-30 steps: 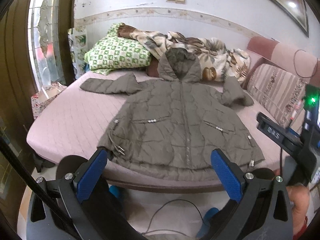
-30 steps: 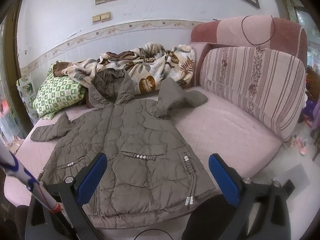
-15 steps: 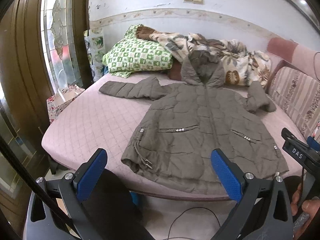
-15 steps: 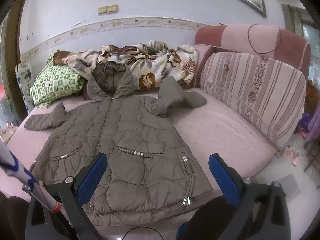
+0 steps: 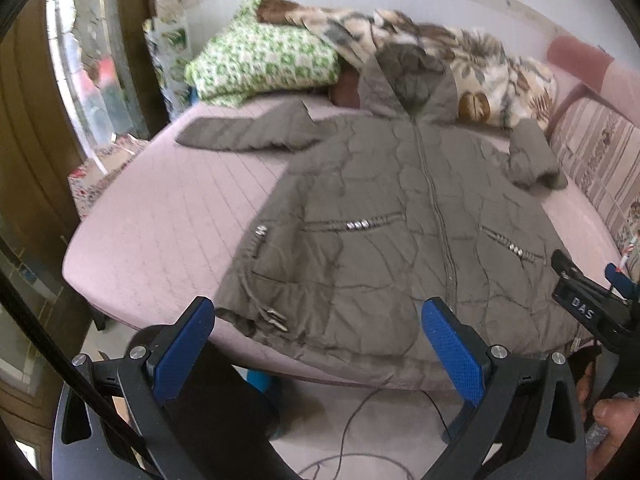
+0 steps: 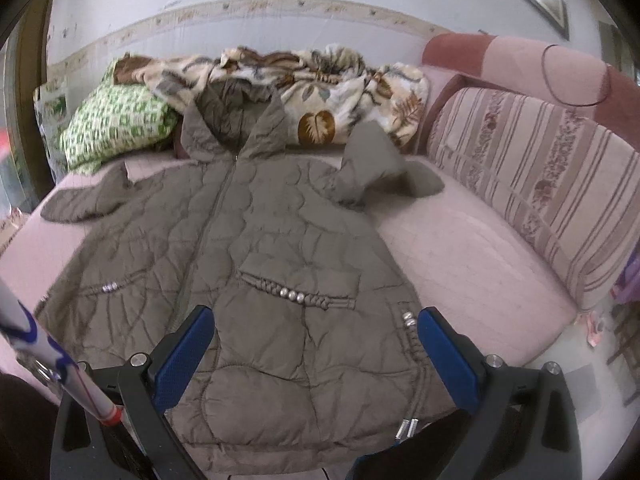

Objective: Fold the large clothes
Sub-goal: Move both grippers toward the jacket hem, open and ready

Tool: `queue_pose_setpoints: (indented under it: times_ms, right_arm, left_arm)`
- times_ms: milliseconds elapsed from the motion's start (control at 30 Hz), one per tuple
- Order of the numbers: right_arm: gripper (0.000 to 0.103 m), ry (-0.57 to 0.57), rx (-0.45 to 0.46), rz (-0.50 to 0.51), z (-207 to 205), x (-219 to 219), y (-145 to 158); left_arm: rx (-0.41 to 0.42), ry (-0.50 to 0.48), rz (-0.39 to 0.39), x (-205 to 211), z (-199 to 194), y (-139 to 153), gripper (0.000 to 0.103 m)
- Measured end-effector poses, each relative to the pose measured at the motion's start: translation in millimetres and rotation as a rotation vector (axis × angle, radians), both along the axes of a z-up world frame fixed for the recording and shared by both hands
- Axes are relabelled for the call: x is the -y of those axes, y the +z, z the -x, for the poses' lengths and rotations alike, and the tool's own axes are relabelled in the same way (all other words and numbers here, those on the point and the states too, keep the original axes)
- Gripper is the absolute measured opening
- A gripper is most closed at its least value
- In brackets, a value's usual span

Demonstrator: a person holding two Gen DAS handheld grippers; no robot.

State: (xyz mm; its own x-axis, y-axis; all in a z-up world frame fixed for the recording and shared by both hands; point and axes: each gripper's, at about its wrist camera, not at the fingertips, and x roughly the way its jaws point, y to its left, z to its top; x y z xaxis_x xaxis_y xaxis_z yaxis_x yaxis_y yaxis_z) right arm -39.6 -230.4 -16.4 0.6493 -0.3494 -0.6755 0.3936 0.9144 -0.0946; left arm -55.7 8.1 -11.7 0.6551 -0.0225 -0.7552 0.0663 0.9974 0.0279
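Both sets of fingers stand spread wide w/ nothing between them. Left gripper (image 5: 318, 346) hangs just short of the coat (image 5: 400, 216) hem, its left pad (image 5: 184, 350) near the hem corner w/ the toggle cord (image 5: 272, 314). Right gripper (image 6: 316, 354) is over the lower right front, right pad (image 6: 448, 358) beside the side cord (image 6: 412, 344).

Coat lies front-up, zipped, flat on the pink bed (image 5: 160, 216), hood (image 5: 408, 76) far ahead against the blanket (image 6: 320, 92). Left sleeve (image 5: 248, 134) runs out straight ahead-left of the left fingers; right sleeve (image 6: 376, 172) sits crumpled ahead of the right fingers, partly standing up.

Likely step: approach for the first grab, prob. sleeves in or a side panel over. To do it well:
- Pinch deep enough to catch both layers of the padded shell; a shallow bite may slip off the puffy fabric.
- Keep cord ends out of the pinch.
- Flatten the bunched right sleeve before folding, else the fold goes lumpy.
- Lift low, drag little; hem hangs at the bed edge, so the coat could slide off toward the floor.
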Motion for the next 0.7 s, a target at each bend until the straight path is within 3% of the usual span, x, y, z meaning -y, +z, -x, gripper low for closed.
queue_pose_setpoints:
  times_ms: [433,700]
  right_arm:
    - [0.103,-0.043,-0.092,0.006,-31,20,-33]
    - [0.103,-0.028,-0.127,0.039,-43,15,-45]
  left_arm:
    - [-0.202,-0.086,0.103,18,-32,-37,0.103]
    - [-0.241,-0.094,0.122,18,-41,-47,0.103]
